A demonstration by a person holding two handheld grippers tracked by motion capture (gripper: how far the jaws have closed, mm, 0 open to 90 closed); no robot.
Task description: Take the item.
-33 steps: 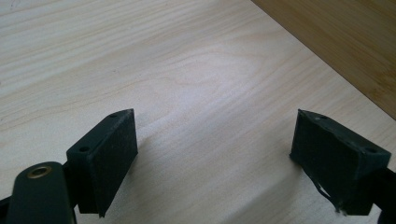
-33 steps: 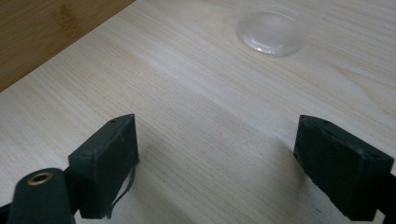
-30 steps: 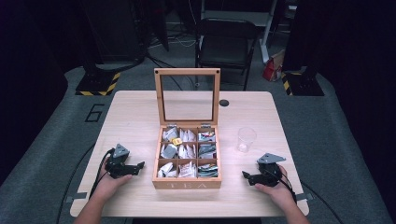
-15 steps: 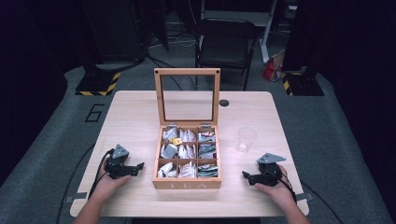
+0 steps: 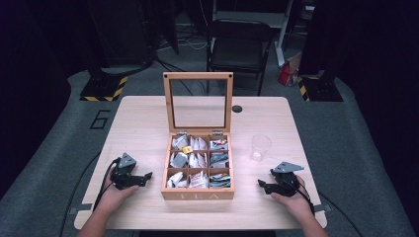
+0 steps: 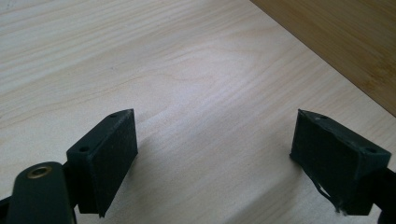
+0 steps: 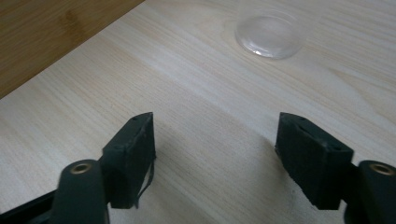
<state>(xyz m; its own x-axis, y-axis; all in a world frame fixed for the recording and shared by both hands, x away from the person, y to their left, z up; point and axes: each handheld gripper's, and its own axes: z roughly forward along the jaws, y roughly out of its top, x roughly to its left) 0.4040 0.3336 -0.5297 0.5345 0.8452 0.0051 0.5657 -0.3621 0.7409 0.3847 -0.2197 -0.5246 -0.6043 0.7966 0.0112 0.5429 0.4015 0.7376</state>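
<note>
Right gripper view: clear cup (image 7: 268,35) well ahead of gaping right claw (image 7: 215,161)

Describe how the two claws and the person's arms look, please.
Both the left claw and the right claw are black, each topped by a grey three-cornered plate and trailing a black cable. Their jaws are blocky, with flat dark pads. The forearms are bare; no sleeves are visible.

We are working bare-armed, with no sleeves showing, and we are gripping a black left gripper (image 5: 141,177) and a black right gripper (image 5: 265,185), one on either side of the tea box (image 5: 197,193). Each is carrying a grey three-cornered plate on top and trailing a black cable. Their blocky, matte black jaws are showing small screw holes, and a brass-coloured ring is sitting at each arm's pivot.
</note>
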